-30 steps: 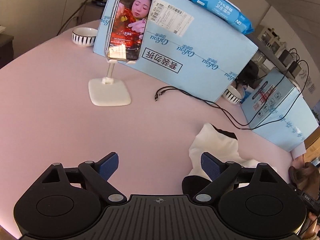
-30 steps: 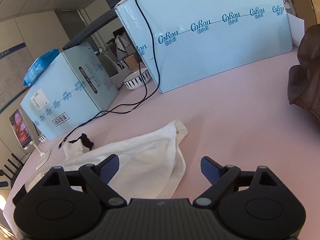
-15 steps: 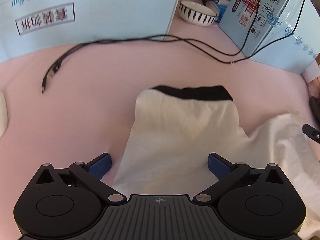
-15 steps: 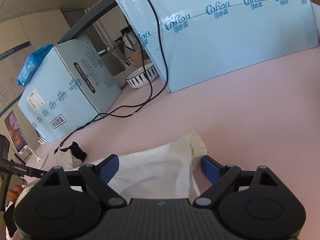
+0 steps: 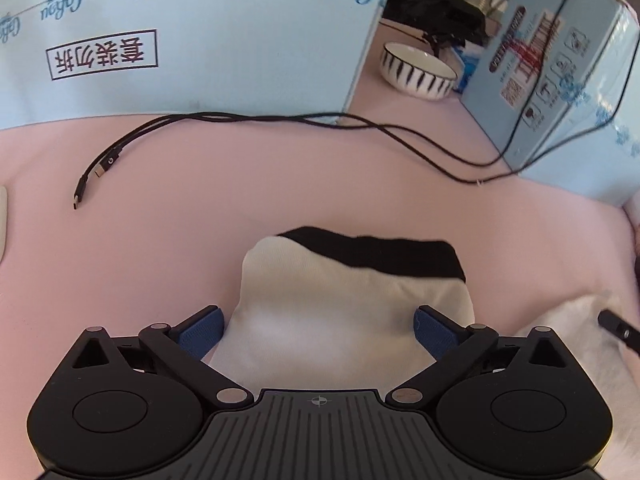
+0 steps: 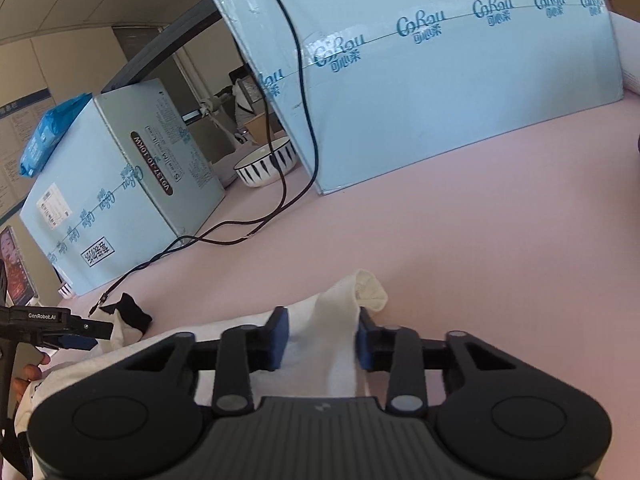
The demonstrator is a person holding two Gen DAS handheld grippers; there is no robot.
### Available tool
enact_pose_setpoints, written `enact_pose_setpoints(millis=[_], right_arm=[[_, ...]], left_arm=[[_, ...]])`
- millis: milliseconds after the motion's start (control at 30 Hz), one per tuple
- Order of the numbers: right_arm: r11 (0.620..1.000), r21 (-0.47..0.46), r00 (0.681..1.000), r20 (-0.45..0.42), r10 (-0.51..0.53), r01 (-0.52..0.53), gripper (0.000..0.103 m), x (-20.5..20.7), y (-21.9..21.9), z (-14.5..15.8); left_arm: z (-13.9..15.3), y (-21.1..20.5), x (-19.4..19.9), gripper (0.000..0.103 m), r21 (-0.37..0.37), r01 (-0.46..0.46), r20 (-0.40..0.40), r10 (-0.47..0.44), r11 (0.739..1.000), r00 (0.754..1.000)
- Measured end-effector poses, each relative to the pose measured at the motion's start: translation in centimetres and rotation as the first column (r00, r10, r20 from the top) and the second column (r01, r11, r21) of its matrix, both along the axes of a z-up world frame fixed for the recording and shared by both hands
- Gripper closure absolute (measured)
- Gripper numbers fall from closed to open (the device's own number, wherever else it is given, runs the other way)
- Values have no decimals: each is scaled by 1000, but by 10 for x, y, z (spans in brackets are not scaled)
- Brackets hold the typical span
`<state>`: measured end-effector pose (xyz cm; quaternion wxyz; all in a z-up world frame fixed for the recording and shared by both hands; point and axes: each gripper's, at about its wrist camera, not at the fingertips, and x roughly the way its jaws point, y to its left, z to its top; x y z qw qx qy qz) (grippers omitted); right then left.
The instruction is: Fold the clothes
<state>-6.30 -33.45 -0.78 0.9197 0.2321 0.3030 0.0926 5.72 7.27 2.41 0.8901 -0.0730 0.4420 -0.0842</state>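
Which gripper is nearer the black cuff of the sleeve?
Left. The left gripper straddles the sleeve just below its black cuff, jaws closing. The right gripper pinches the white garment at its far end.

White garment (image 5: 320, 320) — black-edged — rumpled on pink table (image 5: 160, 240).

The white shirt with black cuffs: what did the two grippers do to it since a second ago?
The left gripper swung from the phone stand to the black-cuffed sleeve; its jaws are closing around it. The right gripper moved in and shut on the white shirt's other sleeve. The blue boxes, striped bowl and black cable stayed put.
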Motion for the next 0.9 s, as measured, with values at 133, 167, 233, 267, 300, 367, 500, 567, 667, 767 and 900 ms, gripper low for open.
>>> enact_pose_setpoints(millis=[133,167,233,267,300,367,500,567,667,767,900], right_arm=[[1000,5,1000,23,-4,4,97,-2,1,0],[1000,2,999,43,-4,4,98,-4,2,1],[1000,-18,995,96,-7,8,98,-8,7,6],[999,-32,992,127,-8,13,98,-11,9,9],[999,-46,988,157,-10,17,99,-14,11,12],[998,-55,974,227,-6,19,99,-22,14,21],[1000,-2,938,345,-9,10,99,-40,11,48],[1000,-19,910,415,-11,20,99,-51,13,67],[999,-26,864,503,-16,33,99,-69,16,96],[997,-56,822,569,-7,48,99,-88,23,120],[993,-91,771,636,0,76,99,-114,34,146]], left_arm=[[1,2,-2,96,-57,34,19,-33,998,999],[0,2,-3,97,-79,45,19,-44,996,999],[0,-1,-9,97,-93,71,47,-67,993,997],[2,-3,-10,97,-92,68,65,-63,993,996],[4,-6,-12,98,-91,66,83,-59,994,995],[12,-7,-16,98,-103,62,126,-48,993,991],[49,1,-38,98,-149,60,290,-14,987,957],[74,9,-55,98,-147,15,356,39,989,934],[109,21,-88,98,-160,-18,465,92,987,881],[132,25,-119,98,-146,-1,547,81,989,833],[157,25,-163,98,-117,26,638,56,993,768]])
